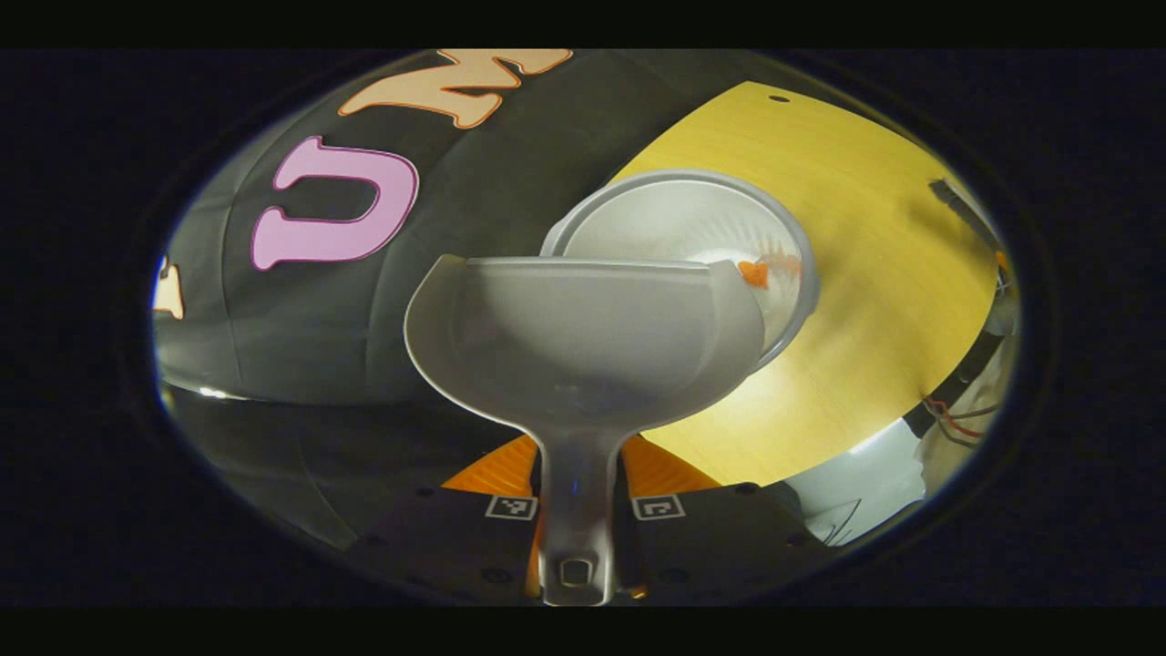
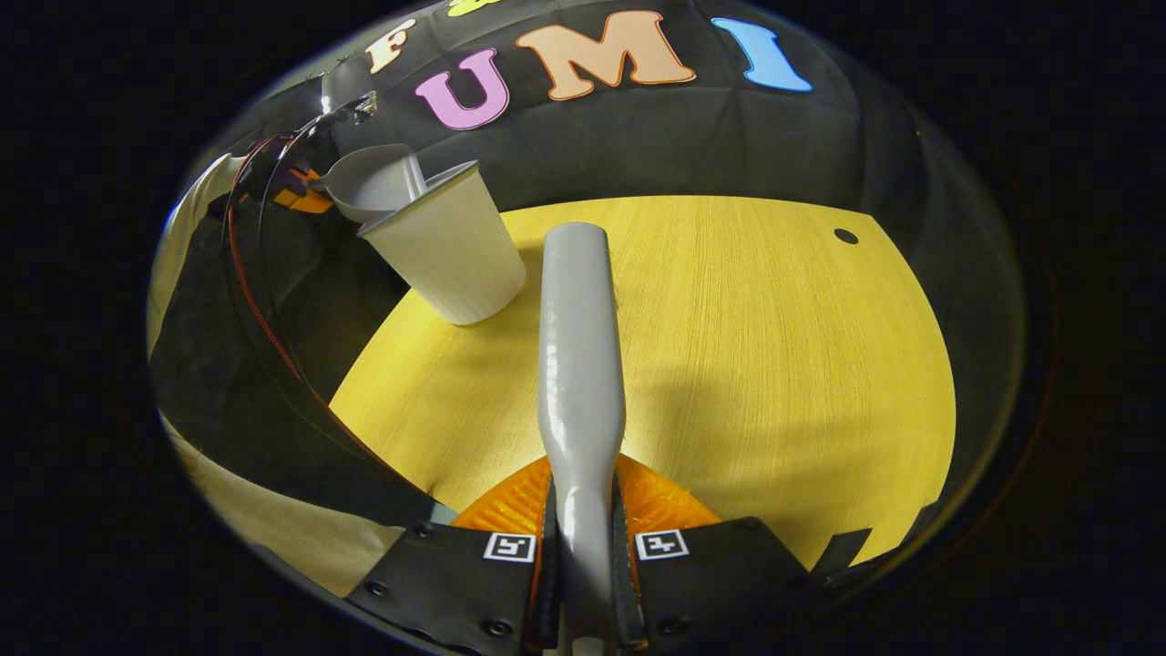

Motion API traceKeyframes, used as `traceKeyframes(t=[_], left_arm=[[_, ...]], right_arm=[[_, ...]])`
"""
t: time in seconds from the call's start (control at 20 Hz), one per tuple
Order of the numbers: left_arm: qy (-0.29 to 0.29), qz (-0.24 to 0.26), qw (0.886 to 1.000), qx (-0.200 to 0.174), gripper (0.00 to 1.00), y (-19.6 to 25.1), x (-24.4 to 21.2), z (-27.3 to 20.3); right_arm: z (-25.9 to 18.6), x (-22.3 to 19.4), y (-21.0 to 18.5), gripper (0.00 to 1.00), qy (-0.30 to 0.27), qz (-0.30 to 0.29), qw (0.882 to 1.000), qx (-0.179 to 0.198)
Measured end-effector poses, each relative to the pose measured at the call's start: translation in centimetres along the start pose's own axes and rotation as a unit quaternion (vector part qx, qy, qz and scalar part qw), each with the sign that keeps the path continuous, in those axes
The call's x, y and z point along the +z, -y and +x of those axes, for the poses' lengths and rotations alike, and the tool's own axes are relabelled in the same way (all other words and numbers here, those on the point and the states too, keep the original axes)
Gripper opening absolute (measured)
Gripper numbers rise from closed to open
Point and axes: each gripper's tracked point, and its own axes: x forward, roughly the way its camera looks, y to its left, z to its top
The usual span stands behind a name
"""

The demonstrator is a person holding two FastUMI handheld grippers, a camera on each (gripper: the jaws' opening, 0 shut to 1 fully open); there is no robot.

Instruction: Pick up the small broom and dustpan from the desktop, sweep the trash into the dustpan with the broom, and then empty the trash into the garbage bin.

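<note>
Both grippers are clenching: left gripper (image 1: 579,510) tipping dustpan (image 1: 583,342) over bin (image 1: 701,228) rim; right gripper (image 2: 583,538) holding broom (image 2: 578,364) over open desktop (image 2: 774,364).

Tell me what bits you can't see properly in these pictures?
- Left gripper view: the dustpan hides part of the bin's inside; an orange scrap peeks out.
- Right gripper view: the broom's bristles can't be made out.
- Right gripper view: the bin's wall hides its contents.

Dim booth, bright desktop (image 2: 729,364), fisheye-warped edges.
</note>
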Motion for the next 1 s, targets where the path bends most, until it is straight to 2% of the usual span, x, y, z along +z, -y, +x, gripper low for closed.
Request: traceKeyframes(t=[0.1, 0.2, 0.25, 0.35, 0.4, 0.45, 0.6, 0.75, 0.85, 1.0], left_arm=[[0.020, -0.033, 0.999, -0.002, 0.24, 0.0, -0.2, -0.1], [0.066, -0.094, 0.993, -0.027, 0.24, 1.0, -0.6, -0.2], [0.088, -0.138, 0.985, -0.048, 0.25, 1.7, -1.0, -0.7], [0.130, -0.231, 0.959, -0.096, 0.23, 3.0, -0.3, -1.1], [0.159, -0.264, 0.944, -0.116, 0.20, 3.3, 0.8, -1.4], [0.181, -0.283, 0.933, -0.132, 0.23, 3.2, 2.1, -1.9], [0.255, -0.279, 0.914, -0.149, 0.23, 4.5, 6.4, -3.9], [0.295, -0.281, 0.893, -0.192, 0.22, 7.1, 11.9, -5.7], [0.298, -0.294, 0.881, -0.221, 0.24, 11.1, 14.0, -6.1], [0.271, -0.309, 0.877, -0.248, 0.22, 17.7, 15.5, -4.0]], right_arm=[[0.0, -0.1, 0.1, 0.25, 0.000, -0.001, 1.000, -0.003], [0.0, -0.1, 0.3, 0.25, 0.001, 0.000, 1.000, -0.006], [0.0, -0.1, 0.4, 0.25, 0.003, 0.002, 1.000, -0.009], [0.0, 0.0, 0.7, 0.25, 0.004, 0.009, 1.000, -0.013], [0.0, -0.1, 1.0, 0.25, 0.003, 0.011, 1.000, -0.016], [-0.2, -0.3, 1.7, 0.25, 0.002, 0.014, 1.000, -0.018], [-0.2, -0.6, 2.7, 0.25, 0.003, 0.020, 1.000, -0.021], [0.3, -1.6, 4.0, 0.23, 0.000, 0.030, 0.999, -0.028], [0.9, -2.6, 5.1, 0.25, -0.007, 0.043, 0.998, -0.034], [1.9, -3.5, 7.0, 0.25, -0.024, 0.055, 0.997, -0.055]])
